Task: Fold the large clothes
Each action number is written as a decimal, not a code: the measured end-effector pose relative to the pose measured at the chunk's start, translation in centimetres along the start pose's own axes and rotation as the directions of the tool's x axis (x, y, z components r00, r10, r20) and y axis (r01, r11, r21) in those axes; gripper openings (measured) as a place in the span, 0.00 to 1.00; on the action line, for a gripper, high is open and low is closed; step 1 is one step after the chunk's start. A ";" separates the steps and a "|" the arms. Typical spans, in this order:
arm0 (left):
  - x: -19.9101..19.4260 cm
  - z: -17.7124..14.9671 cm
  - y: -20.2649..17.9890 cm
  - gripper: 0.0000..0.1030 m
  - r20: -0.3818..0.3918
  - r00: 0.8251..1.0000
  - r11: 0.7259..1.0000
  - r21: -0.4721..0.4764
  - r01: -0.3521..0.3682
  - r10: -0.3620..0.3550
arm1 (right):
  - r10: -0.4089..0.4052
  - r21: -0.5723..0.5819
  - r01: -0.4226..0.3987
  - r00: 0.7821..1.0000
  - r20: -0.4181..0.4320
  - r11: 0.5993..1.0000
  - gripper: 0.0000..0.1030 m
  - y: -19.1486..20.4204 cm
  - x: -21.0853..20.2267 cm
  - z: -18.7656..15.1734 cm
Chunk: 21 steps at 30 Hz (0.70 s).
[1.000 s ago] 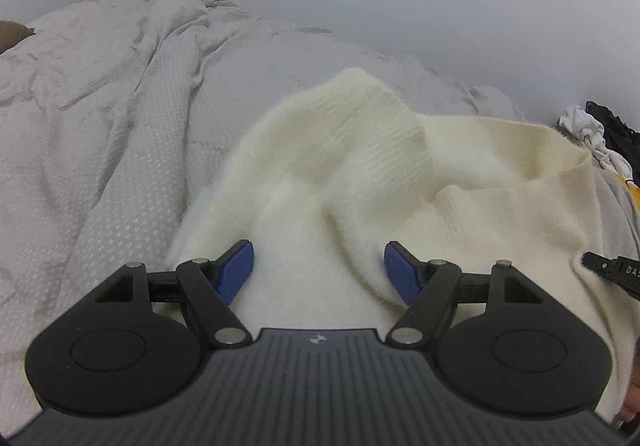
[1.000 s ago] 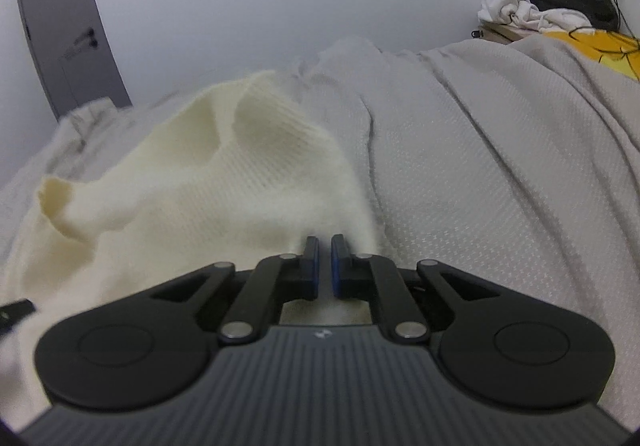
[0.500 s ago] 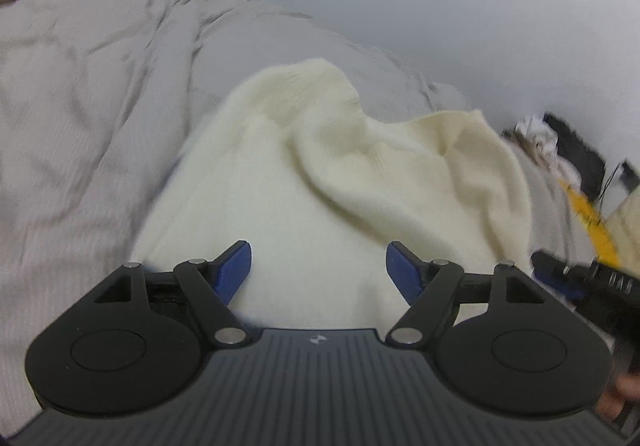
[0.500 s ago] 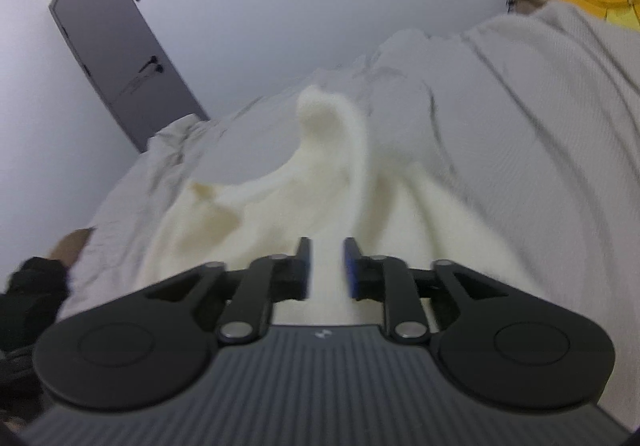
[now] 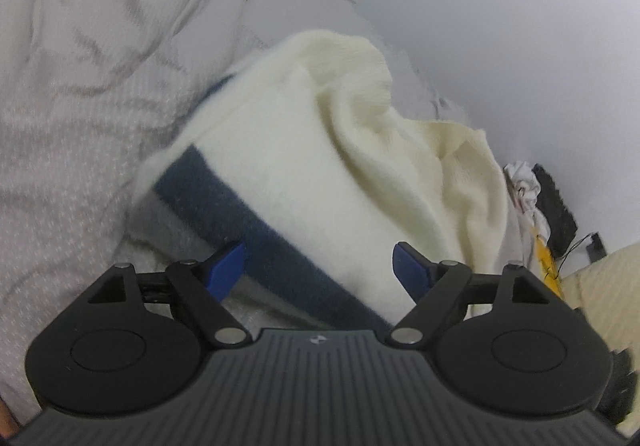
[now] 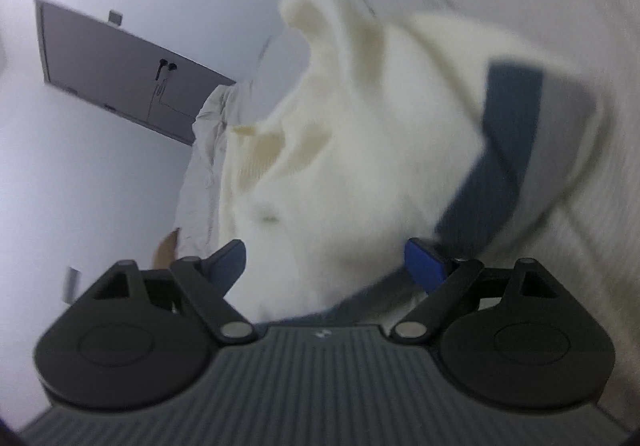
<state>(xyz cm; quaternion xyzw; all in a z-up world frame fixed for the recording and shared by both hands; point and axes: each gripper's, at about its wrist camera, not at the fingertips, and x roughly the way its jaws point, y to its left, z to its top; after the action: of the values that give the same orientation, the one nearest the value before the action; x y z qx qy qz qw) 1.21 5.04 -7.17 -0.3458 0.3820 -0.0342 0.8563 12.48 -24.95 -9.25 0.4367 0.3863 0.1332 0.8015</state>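
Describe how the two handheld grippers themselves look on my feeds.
Both match: the left gripper and right gripper each have a ribbed dark-grey body, black linkage arms with silver pivot pins, round black side housings and blue fingers. No cables show.

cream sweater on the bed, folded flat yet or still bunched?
Still bunched. The cream sweater lies in a rumpled heap on the grey bedspread, with raised ridges and a navy band along one edge; no flat fold shows.

Sweater [image 5: 320, 166] ahead at 12 o'clock: fuzzy cream knit, navy band. Bedcover [image 5: 72, 118] at my 9 o'clock: grey textured cloth, matt. My fingers [image 5: 224, 266]: matt blue plastic.
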 end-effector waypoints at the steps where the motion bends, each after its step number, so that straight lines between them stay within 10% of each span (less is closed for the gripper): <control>1: 0.1 0.0 0.2 0.83 -0.005 1.000 1.000 -0.016 0.007 -0.007 | 0.013 0.030 -0.013 1.000 -0.007 0.999 0.87 -0.4 0.3 -0.1; 21: 2.5 0.6 0.9 0.88 -0.081 0.997 0.995 -0.102 0.006 -0.015 | 0.057 0.283 -0.021 0.991 -0.122 0.959 0.86 -3.7 5.3 -2.0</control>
<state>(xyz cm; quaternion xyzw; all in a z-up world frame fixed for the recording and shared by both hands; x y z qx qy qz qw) 3.20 5.26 -9.05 -0.3895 0.4159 -0.0331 0.8211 14.05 -23.04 -15.53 0.5440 0.4436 0.1207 0.7019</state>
